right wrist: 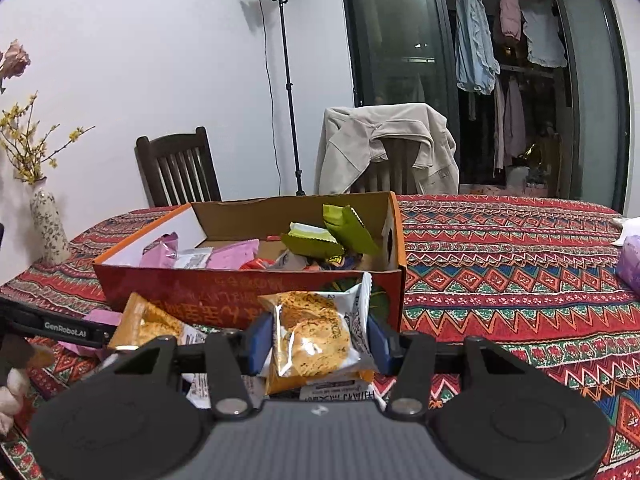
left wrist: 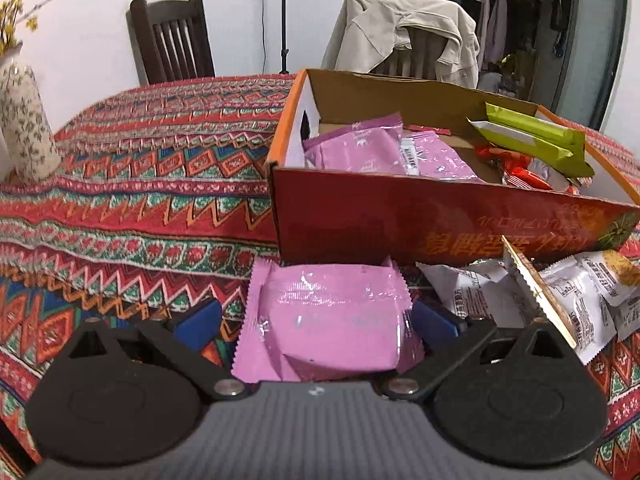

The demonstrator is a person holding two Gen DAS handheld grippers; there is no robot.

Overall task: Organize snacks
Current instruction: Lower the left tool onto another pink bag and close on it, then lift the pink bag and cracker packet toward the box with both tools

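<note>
A pink snack packet [left wrist: 320,292] lies on the tablecloth just before the red cardboard box [left wrist: 440,204]. My left gripper [left wrist: 317,320] stands wide open around it, and a sliver of cloth shows beside the left pad. The box [right wrist: 240,300] holds pink packets [left wrist: 360,148], green packets [right wrist: 348,232] and red ones. My right gripper [right wrist: 318,344] is shut on a white-and-orange biscuit packet [right wrist: 312,332], held upright in front of the box's near wall. More biscuit packets [left wrist: 580,292] lie in a heap under and beside it.
A patterned cloth [left wrist: 140,200] covers the table. A flowered vase [left wrist: 24,128] with yellow twigs stands at the far left. Two chairs [right wrist: 180,172], one draped with a beige jacket [right wrist: 384,140], and a lamp stand sit behind the table. A purple object [right wrist: 630,260] lies at the right edge.
</note>
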